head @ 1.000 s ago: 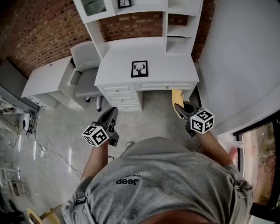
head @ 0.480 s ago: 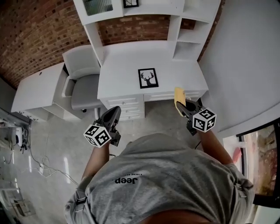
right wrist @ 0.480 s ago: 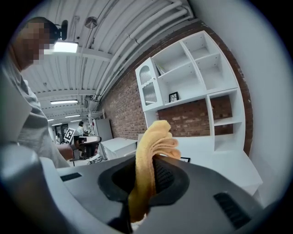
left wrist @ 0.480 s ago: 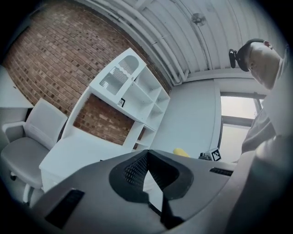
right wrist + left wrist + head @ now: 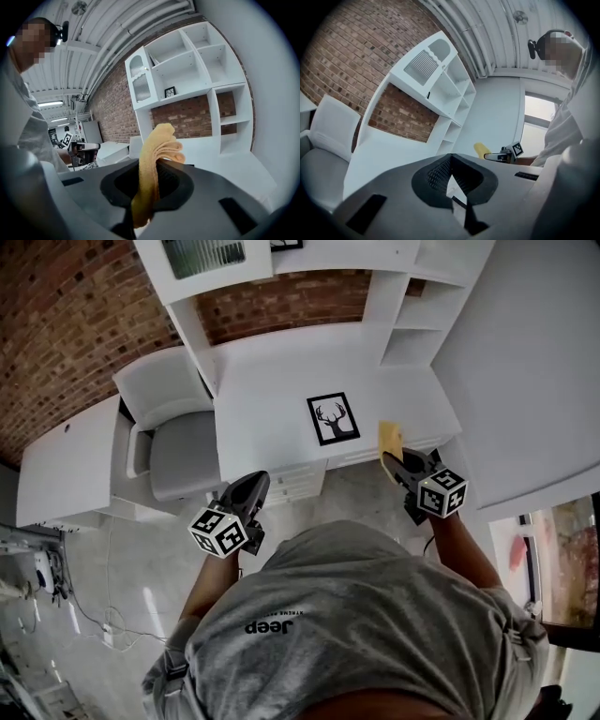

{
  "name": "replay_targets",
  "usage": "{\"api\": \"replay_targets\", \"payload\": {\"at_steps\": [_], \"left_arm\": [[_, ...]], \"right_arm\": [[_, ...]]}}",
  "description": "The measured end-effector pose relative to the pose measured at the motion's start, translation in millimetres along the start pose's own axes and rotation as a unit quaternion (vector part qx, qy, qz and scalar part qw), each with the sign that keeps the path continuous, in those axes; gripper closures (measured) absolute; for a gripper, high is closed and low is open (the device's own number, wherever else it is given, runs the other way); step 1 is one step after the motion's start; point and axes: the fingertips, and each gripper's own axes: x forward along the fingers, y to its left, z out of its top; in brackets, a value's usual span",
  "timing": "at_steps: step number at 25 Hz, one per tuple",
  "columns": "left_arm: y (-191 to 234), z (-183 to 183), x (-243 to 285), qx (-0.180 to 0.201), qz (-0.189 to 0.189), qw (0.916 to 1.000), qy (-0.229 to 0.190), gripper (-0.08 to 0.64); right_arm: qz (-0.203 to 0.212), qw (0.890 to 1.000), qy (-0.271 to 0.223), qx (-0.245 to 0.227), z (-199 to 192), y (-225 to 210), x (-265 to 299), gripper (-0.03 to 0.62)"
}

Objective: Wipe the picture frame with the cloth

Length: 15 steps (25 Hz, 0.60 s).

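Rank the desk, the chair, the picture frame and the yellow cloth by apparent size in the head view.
1. desk, largest
2. chair
3. picture frame
4. yellow cloth, smallest, though the right gripper hides part of it

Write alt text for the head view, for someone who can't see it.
Seen from above, a person faces a white desk, the right tool gripping a yellow cloth near a deer-print picture frame on the desk. The left tool is shut and empty, near a grey chair.
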Motion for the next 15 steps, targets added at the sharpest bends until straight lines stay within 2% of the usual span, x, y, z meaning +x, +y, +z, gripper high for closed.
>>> {"api": "replay_targets", "payload": {"at_steps": [5, 9, 15], "left_arm": [[20.1, -3.0, 35.0, 0.001, -0.015, 0.9995, 0.029, 0.552], [29.0, -10.1, 68.2, 0.008, -0.016, 0.9985, 0.052, 0.552], [33.0, -28.5, 141.0, 0.023, 0.021, 0.9963, 0.080, 0.552]], "right_arm": [[-0.012, 1.000, 0.014, 0.012, 0.2, -26.8, 21.8, 0.534], [-0.005, 1.000, 0.019, 0.019, -1.8, -58.0, 38.1, 0.534], [0.047, 0.998, 0.026, 0.020, -3.6, -133.1, 63.2, 0.534]]}}
